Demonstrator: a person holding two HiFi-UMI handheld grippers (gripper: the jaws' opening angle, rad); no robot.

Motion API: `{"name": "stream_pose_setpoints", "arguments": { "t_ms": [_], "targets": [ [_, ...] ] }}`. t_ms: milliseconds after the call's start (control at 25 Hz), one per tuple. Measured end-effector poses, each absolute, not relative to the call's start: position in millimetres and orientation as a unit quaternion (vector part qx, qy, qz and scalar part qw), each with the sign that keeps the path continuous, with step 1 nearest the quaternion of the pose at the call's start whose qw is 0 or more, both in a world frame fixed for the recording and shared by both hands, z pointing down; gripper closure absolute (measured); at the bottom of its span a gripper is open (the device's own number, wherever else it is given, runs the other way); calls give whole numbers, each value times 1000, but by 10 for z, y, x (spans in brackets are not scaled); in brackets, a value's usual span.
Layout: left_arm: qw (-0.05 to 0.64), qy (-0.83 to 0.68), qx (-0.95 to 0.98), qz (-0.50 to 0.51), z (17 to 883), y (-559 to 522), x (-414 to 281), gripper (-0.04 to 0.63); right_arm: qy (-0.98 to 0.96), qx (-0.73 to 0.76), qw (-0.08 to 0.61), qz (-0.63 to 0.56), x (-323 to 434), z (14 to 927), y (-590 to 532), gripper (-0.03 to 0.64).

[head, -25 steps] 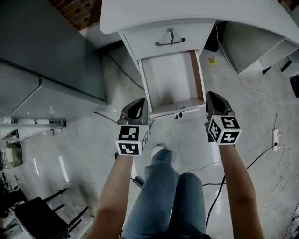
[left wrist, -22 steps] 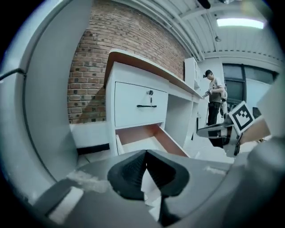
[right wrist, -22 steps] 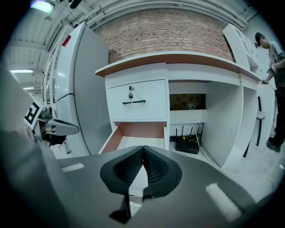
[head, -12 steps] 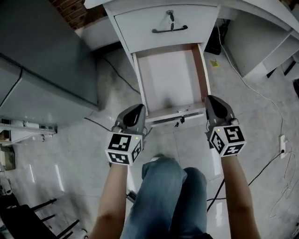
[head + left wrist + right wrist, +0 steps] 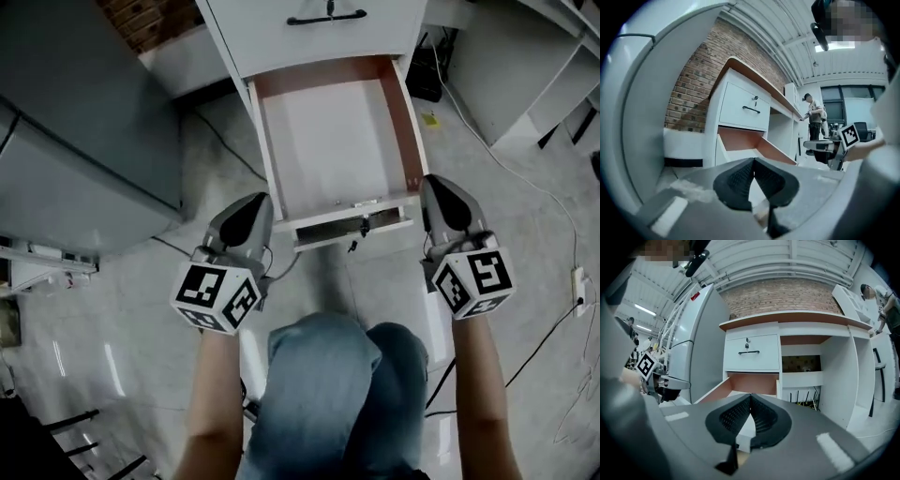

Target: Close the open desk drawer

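Observation:
The open lower drawer (image 5: 328, 141) of a white desk juts toward me, with brown inner side walls and nothing visible inside; its front panel (image 5: 352, 223) is nearest me. My left gripper (image 5: 253, 201) is shut and empty, just left of the panel's left corner. Just off the right corner my right gripper (image 5: 439, 183) is shut and empty too. Whether either touches the panel I cannot tell. In the left gripper view the shut jaws (image 5: 753, 161) point at the drawer (image 5: 740, 139). The right gripper view shows shut jaws (image 5: 750, 397) below the drawer (image 5: 752, 382).
Above is a closed drawer with a dark handle (image 5: 326, 17). A tall grey cabinet (image 5: 75, 141) stands left, white shelving (image 5: 553, 75) right. Cables (image 5: 525, 187) trail over the pale floor. My jeans-clad legs (image 5: 328, 394) are below. A person (image 5: 814, 117) stands far off.
Both grippers have sunk toward the level of the open drawer and now flank its front panel. The desk has slid up in the head view. Both jaws stay shut.

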State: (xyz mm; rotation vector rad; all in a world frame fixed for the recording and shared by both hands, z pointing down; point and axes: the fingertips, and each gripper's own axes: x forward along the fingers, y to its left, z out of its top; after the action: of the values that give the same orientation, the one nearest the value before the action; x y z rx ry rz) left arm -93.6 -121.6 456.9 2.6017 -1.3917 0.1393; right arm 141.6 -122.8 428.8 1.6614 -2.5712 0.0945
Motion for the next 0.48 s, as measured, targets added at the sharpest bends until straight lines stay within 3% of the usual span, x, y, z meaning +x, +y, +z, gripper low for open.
{"name": "stream_pose_setpoints", "arguments": {
  "t_ms": [120, 280, 480],
  "targets": [
    [76, -463, 882, 38, 4578, -1115, -915, 589, -841, 540, 28, 18, 1431, 4327, -1129, 618],
    [58, -451, 890, 28, 4592, -951, -893, 480, -839, 543, 16, 7, 1504, 4376, -1046, 610],
    [34, -449, 891, 57, 4733, -778, -894, 451, -840, 542, 18, 7, 1583, 4481, -979, 470]
  ]
}}
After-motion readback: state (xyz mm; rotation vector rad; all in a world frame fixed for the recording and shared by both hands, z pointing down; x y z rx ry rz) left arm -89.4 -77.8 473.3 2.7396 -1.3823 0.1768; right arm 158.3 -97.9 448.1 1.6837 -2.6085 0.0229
